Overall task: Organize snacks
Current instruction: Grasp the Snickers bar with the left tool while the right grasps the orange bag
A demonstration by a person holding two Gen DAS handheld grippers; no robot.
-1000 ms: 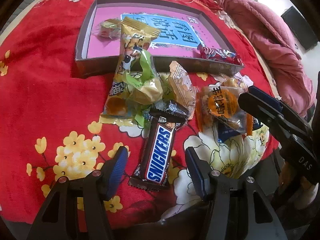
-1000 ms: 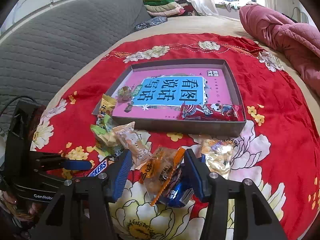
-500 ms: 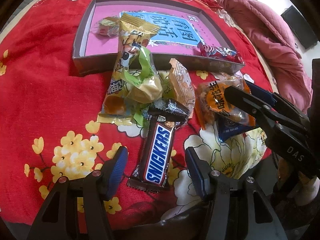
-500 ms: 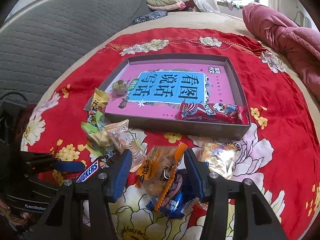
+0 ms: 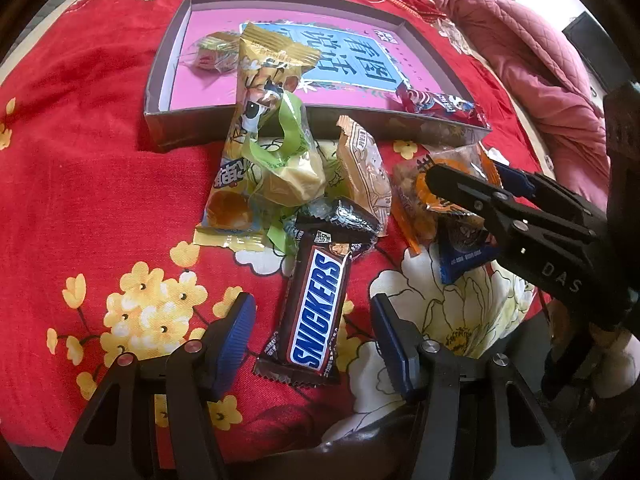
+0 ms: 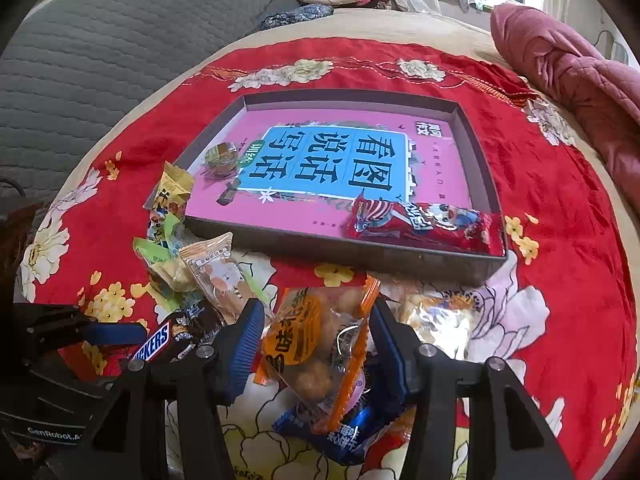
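Observation:
A Snickers bar lies lengthwise on the red cloth between the blue pads of my left gripper, which stands open without touching it. My right gripper is open, tilted down, with an orange snack packet between its fingers; a blue packet lies under that packet. Behind them sits a shallow box with a pink and blue bottom. It holds a red packet and a small wrapped sweet. A yellow packet leans on the box's front wall.
More snacks lie heaped in front of the box: a green-wrapped one, a beige packet, a black wrapper, a clear packet. A pink quilt lies at the right, a grey padded backrest at the left.
My right gripper has come down and forward over the orange packet, and its fingers reach further left in the left wrist view. The left gripper and the Snickers bar have stayed put.

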